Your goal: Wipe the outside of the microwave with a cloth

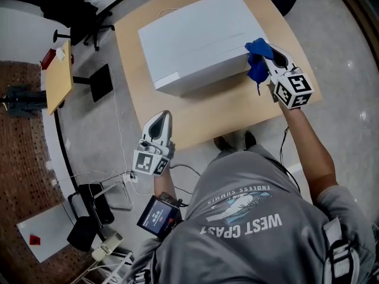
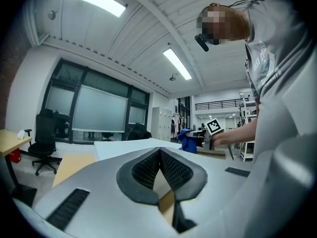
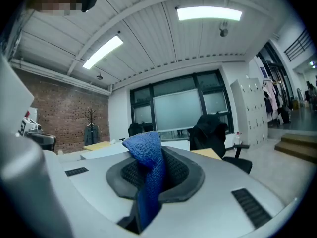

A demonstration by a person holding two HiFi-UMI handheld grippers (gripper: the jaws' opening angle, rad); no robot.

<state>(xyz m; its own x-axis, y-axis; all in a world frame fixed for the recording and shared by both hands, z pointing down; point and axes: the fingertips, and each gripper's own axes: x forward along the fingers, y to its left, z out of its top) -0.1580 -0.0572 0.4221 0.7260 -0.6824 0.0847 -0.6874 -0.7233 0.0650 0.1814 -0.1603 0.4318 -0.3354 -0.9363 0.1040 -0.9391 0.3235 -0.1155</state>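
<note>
The white microwave (image 1: 201,37) sits on a light wooden table (image 1: 231,111). My right gripper (image 1: 265,53) is shut on a blue cloth (image 1: 258,64), which it holds at the microwave's near right top corner. In the right gripper view the cloth (image 3: 148,177) is pinched between the dark pads and hangs down from them. My left gripper (image 1: 161,116) hovers at the table's front edge, left of the person, shut with nothing in it. In the left gripper view the pads (image 2: 171,170) meet, with the microwave's top (image 2: 124,145) and the cloth (image 2: 187,140) beyond.
Left of the table stand a black office chair (image 1: 77,5) and a small wooden desk (image 1: 58,76). Cables and black gear (image 1: 89,209) lie on the floor at the lower left. The person's feet (image 1: 234,141) are at the table's front edge.
</note>
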